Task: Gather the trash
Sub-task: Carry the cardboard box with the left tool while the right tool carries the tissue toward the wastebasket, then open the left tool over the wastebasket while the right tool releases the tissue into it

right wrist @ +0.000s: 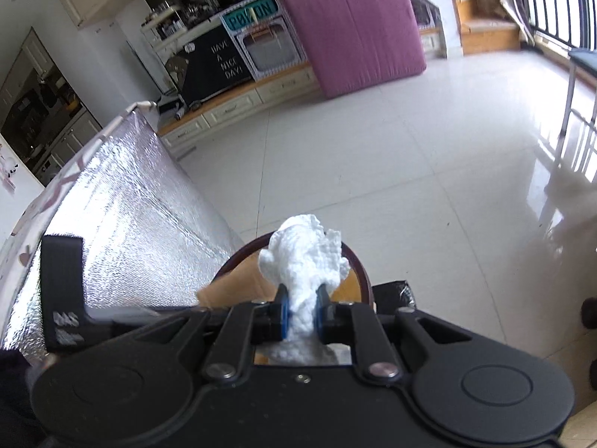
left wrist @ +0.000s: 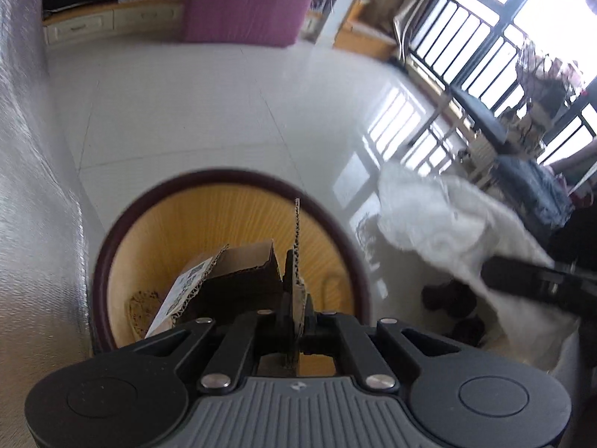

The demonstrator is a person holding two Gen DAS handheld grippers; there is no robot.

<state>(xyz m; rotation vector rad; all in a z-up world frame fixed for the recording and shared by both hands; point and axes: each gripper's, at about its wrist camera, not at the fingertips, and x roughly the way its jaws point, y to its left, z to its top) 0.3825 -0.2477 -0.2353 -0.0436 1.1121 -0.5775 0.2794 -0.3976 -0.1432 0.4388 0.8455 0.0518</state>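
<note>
You hold two hand-held grippers over one bin [left wrist: 112,246]. The left hand-held gripper [left wrist: 296,310] is clamped on one cardboard strip [left wrist: 297,239], which stands upright above the bin's opening. One torn box [left wrist: 224,272] lies inside the bin. The right hand-held gripper [right wrist: 300,313] is clamped on one tissue wad [right wrist: 302,254], which projects forward from the fingers, over the bin's rim [right wrist: 363,272].
</note>
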